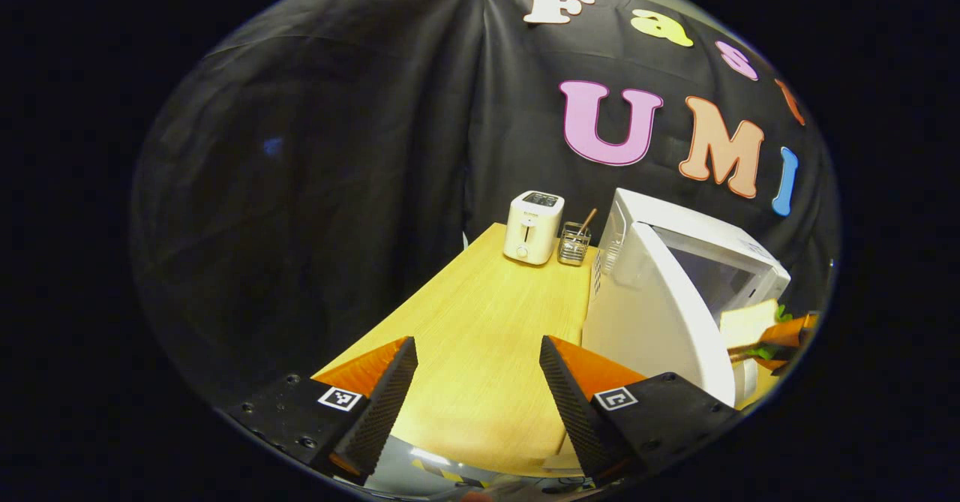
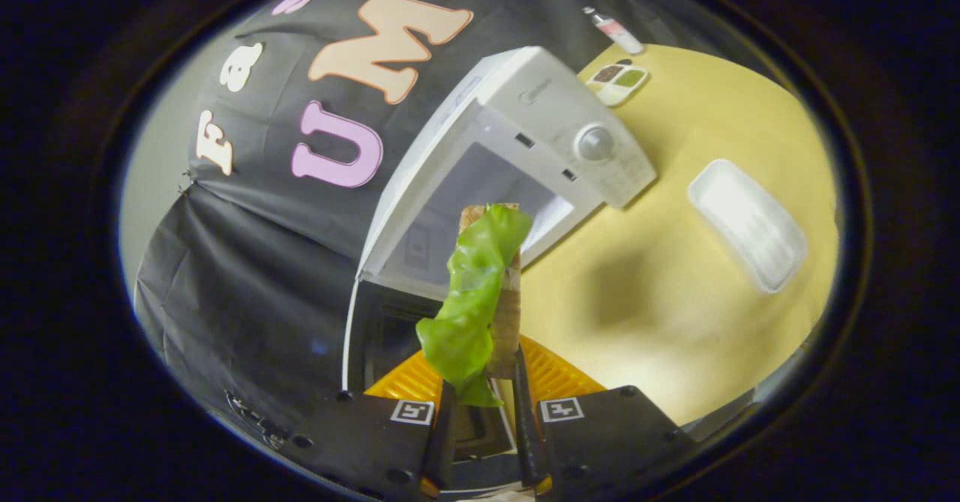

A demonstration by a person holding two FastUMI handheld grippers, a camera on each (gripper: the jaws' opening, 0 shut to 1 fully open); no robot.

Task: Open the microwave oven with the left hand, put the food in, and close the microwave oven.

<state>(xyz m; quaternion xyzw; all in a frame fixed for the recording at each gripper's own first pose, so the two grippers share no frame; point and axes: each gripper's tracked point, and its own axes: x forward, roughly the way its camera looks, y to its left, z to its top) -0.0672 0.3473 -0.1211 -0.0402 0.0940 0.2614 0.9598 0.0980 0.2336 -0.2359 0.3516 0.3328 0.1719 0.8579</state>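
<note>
In the right gripper view the right gripper [image 2: 486, 404] is seen clenched on the food [image 2: 480, 292], a slice of toast with a green lettuce leaf draped down it, pinched near its lower end between both fingers [image 2: 523, 412] and held up on edge. Right behind the food the microwave [image 2: 525, 123] is found with its door [image 2: 360, 337] swung open, and the top of the toast is lined up against the open cavity, though whether it is actually inside can't be told. A white tray [image 2: 746, 224] is seen lying on the table [image 2: 675, 299] off to the side, well apart from the gripper, with a small palette-like dish [image 2: 616, 82] and a bottle [image 2: 613, 31] farther back; what's in the tray can't be made out. In the left gripper view the left gripper [image 1: 478, 389] is spread wide with nothing held, above bare table near the door's outer face [image 1: 652, 322]. The food [image 1: 750, 326] is glimpsed at the far side of that door, by the cavity. A toaster [image 1: 532, 226] and a clear holder [image 1: 574, 243] with a stick in it are parked at the table's back edge.
</note>
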